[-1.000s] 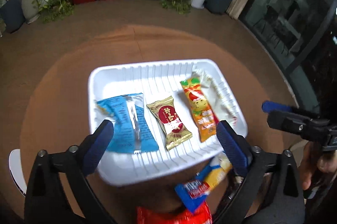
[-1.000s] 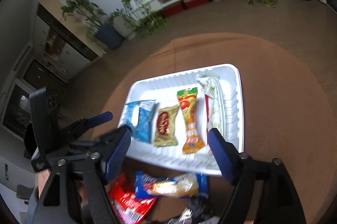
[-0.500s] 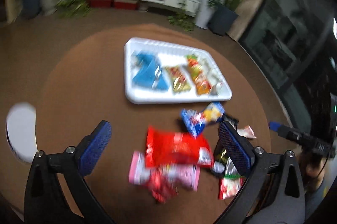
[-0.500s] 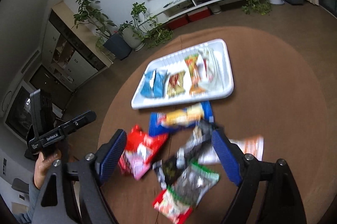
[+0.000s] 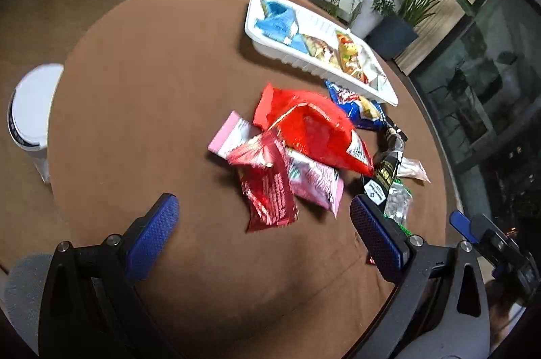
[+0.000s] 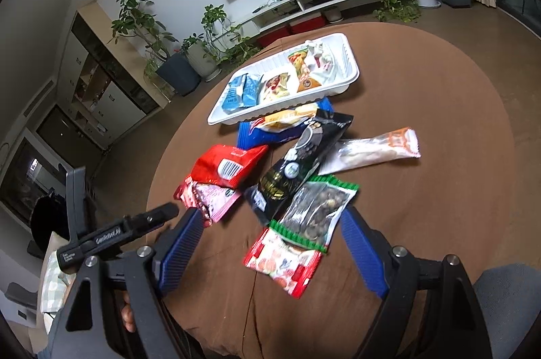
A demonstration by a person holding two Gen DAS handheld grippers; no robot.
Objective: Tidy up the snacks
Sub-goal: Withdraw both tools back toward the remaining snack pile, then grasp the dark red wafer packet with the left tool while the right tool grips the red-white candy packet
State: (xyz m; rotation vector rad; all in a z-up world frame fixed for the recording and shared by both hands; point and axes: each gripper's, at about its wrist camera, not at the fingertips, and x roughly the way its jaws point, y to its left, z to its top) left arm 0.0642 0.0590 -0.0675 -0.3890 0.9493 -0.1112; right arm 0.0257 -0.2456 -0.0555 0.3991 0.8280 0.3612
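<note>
Both claws are spread wide and hold nothing: the left gripper (image 5: 263, 223) hangs over the near edge of the table (image 5: 152, 71), and the right gripper (image 6: 270, 237) hangs over the near end of the loose pile. The tray (image 6: 351, 78) sits at the far side of the table with four packets already laid side by side: a blue pack (image 6: 238, 90) at its left, then a gold one, an orange one and a white one. The rest lie loose on the near side of it. For the right gripper the closest piece is the nut bag (image 6: 314, 210) with green edges, which lies on a red-and-white pack (image 6: 284, 261); its long axis runs away from the claw and a little to the right, so the fingers would meet its long sides without much turning. Beyond it lie a black pouch (image 6: 297, 163) and a clear sachet (image 6: 372, 149) at the right. For the left gripper the dark red wrapper (image 5: 270, 190) lies just ahead between the fingers, pointing far-left to near-right, over a pink pack (image 5: 314, 183); a red bag (image 5: 314, 129) lies beyond. Print on the packets is too blurred to read; the left tool's body shows "GenRobot.AI" in the right view.
</note>
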